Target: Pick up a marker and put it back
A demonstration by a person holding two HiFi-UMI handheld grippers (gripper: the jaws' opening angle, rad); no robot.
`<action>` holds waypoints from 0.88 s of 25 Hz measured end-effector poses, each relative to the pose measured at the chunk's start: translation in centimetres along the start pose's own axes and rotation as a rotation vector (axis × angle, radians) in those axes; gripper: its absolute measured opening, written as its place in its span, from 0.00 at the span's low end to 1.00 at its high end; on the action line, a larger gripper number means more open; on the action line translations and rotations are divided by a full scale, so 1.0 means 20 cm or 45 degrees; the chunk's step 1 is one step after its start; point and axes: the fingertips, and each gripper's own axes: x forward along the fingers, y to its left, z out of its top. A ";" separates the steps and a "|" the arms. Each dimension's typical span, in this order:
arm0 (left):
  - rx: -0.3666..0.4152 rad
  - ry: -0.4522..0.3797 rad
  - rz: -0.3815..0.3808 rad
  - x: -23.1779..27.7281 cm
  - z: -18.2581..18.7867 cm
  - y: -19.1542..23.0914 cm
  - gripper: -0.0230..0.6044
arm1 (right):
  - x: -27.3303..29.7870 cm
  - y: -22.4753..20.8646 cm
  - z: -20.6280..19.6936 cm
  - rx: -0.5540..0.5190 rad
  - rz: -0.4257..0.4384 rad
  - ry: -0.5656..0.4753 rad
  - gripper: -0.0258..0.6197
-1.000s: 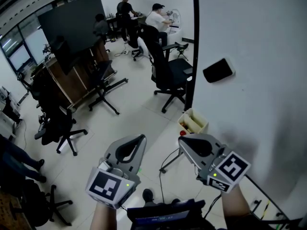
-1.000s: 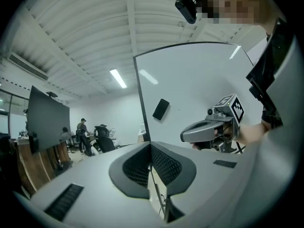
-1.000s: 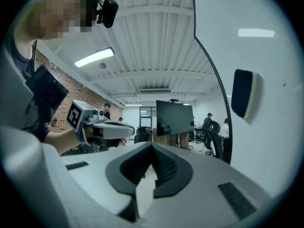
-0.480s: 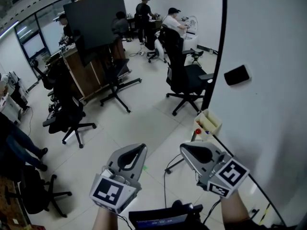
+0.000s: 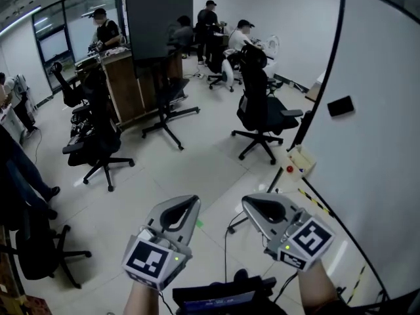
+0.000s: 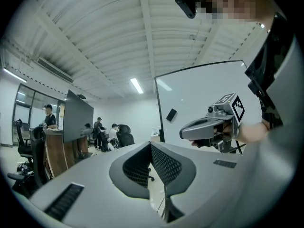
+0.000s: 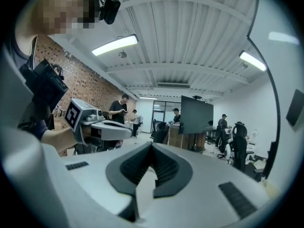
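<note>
**A:** Fingers (image 6: 165,164) of the left gripper (image 6: 151,146) were pressed together, tip to tip, with nothing between them!

**B:** And the right gripper (image 7: 152,147)?

**A:** Same story, clenched and empty. In the head view both hung side by side above the floor (image 5: 197,169), pointing out level.

**B:** So where was the marker?

**A:** I couldn't pick one out for certain. My best guess was the cream box (image 5: 303,161) at the lower corner of the whiteboard (image 5: 384,169). A small red thing (image 5: 289,169) sat just beside the box, too small to name. Higher on the board there was only a black eraser (image 5: 340,105).

**B:** Which way did that corner lie from the fingers?

**A:** Ahead and off to the right, well apart from both pairs. The right gripper was clearly the nearer one, and the left would have had to cross over it.

**B:** And the marker's long axis?

**A:** It couldn't be told from there. I'd say the jaws needed to part and the box needed to come close before anyone could line up a grasp.
</note>
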 end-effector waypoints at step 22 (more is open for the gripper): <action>0.034 0.056 -0.087 -0.40 0.08 -1.24 0.03 | -1.20 0.60 -0.13 0.115 -0.007 -0.059 0.06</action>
